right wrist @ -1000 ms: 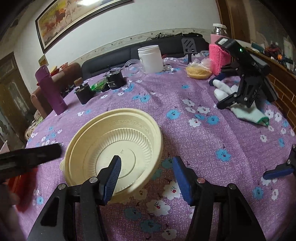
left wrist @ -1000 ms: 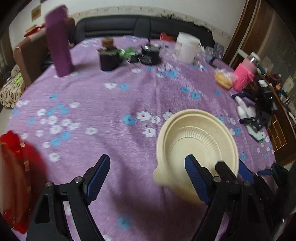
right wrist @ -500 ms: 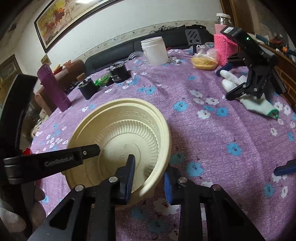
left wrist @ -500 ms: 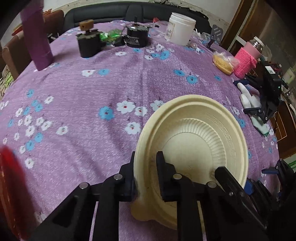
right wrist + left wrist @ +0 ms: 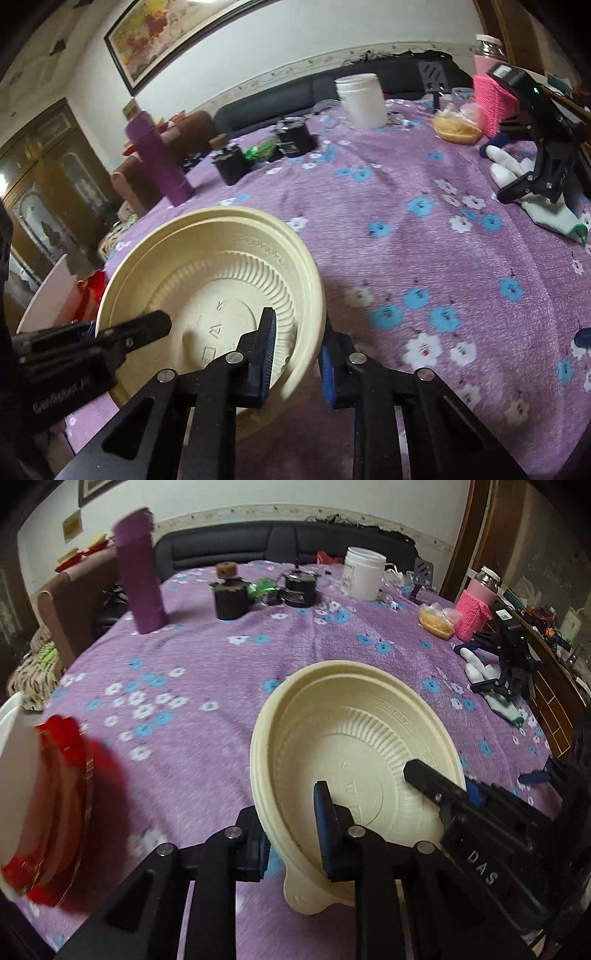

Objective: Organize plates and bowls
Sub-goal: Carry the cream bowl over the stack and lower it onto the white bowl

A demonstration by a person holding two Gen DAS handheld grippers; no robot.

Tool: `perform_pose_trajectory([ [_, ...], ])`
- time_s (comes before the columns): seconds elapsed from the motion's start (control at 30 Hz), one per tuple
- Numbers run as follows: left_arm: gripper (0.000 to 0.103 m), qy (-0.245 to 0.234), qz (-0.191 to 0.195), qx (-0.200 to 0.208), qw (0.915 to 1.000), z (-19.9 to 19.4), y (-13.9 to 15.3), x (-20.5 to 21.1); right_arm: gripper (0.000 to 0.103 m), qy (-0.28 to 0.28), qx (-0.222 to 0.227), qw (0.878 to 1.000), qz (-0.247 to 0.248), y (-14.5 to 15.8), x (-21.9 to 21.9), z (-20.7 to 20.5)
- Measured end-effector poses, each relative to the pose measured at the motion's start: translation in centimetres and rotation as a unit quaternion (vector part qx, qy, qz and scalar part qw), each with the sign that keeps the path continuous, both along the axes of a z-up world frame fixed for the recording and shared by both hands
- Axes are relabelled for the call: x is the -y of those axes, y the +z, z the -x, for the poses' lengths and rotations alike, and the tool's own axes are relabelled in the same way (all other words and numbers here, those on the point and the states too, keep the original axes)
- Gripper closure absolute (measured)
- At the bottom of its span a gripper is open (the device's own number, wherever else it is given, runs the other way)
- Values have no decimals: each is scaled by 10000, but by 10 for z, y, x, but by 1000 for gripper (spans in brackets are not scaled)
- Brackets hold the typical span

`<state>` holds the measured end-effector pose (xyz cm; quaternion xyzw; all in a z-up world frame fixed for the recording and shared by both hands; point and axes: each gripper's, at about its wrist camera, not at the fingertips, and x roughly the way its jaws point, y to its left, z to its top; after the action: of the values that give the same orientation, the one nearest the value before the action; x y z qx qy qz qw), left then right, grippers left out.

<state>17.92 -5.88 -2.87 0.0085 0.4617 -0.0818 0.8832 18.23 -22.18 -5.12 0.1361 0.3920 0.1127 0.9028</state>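
— Bowl lifted and tilted over purple-clothed bench, clamped at opposite rims by left hand-held gripper and right hand-held gripper.
— Keep level; move toward red plates slowly.

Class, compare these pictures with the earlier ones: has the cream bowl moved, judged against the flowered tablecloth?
Yes. The cream bowl has come up off the flowered tablecloth and now tilts, gripped at opposite rims by the left gripper and right gripper.
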Motion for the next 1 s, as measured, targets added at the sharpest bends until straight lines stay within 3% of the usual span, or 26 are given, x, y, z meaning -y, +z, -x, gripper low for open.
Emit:
perform_pose_trajectory([
  [0.27,83,321,162,200,9992,40,16,-42,79,226,83,9997,-58,17,-38,37],
  [0.5,82,651,226,553,9961,70,39,-83,79,534,385,9978,19,50,-78,57],
  [1.0,82,1086,217,1012,9887,103,60,-134,79,922,713,9929,224,81,-138,77],
])
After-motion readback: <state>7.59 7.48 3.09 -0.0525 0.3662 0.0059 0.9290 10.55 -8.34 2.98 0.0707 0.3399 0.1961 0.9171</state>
